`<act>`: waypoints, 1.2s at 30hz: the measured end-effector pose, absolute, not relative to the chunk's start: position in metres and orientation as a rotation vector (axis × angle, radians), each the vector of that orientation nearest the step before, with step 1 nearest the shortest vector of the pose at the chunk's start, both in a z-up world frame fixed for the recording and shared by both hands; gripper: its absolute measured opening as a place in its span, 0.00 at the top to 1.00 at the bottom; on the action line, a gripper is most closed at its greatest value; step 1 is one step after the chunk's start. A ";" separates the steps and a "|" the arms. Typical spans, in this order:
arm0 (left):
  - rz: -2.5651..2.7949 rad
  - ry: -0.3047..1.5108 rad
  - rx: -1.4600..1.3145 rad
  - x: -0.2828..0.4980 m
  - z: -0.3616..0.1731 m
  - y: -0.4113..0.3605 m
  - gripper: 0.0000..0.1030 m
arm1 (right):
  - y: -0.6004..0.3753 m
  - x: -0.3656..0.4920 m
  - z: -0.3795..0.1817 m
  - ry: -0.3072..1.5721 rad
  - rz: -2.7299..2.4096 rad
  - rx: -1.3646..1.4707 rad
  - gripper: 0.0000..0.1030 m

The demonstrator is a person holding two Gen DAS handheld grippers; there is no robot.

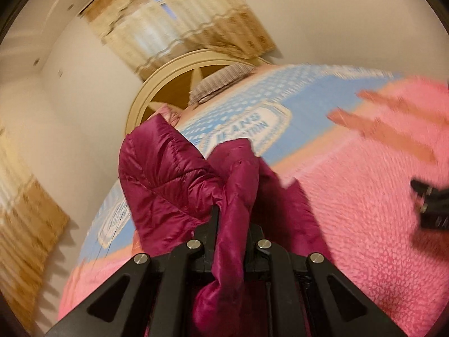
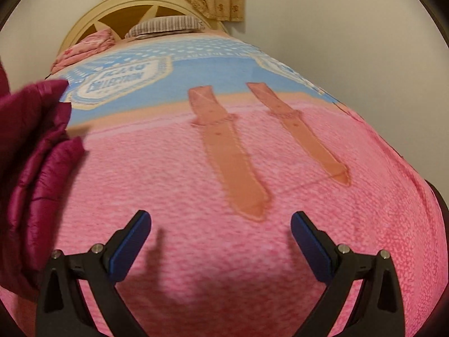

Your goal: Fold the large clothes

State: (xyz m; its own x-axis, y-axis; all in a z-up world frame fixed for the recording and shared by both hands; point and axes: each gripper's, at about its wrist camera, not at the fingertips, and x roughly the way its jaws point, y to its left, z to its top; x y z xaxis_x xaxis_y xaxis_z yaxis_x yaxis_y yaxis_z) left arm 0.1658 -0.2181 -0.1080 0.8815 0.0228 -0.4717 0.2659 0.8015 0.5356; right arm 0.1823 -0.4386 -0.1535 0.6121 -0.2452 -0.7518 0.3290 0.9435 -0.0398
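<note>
Left gripper [image 1: 231, 224] jaws are clamping a fold of the quilted magenta puffer jacket [image 1: 168, 174], lifting it over the pink textured bedspread [image 2: 196, 168], likely to spread it. Right gripper [image 2: 220, 241] jaws are standing apart, empty, hovering over bare bedspread.

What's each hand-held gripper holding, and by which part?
Left hand-held gripper: shut on the magenta puffer jacket, pinching a folded edge. Right hand-held gripper: open, empty over the pink bedspread.
</note>
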 end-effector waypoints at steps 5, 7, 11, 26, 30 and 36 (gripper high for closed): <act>-0.149 0.469 0.769 0.157 -0.153 -0.246 0.91 | -0.455 0.175 -0.166 0.865 -0.346 0.136 0.01; -0.138 0.453 0.793 0.154 -0.158 -0.249 0.90 | -0.458 0.173 -0.170 0.866 -0.346 0.145 0.01; -0.153 0.469 0.780 0.153 -0.151 -0.249 0.79 | -0.458 0.172 -0.170 0.853 -0.343 0.144 0.01; 0.050 0.290 0.438 0.135 -0.027 -0.152 0.10 | -0.454 0.173 -0.131 0.781 -0.321 0.191 0.14; 0.275 0.412 0.304 0.200 -0.030 -0.082 0.09 | -0.415 0.189 -0.072 0.678 -0.215 0.194 0.20; 0.436 0.586 0.191 0.266 -0.056 -0.030 0.09 | -0.318 0.247 -0.013 0.632 -0.069 0.145 0.33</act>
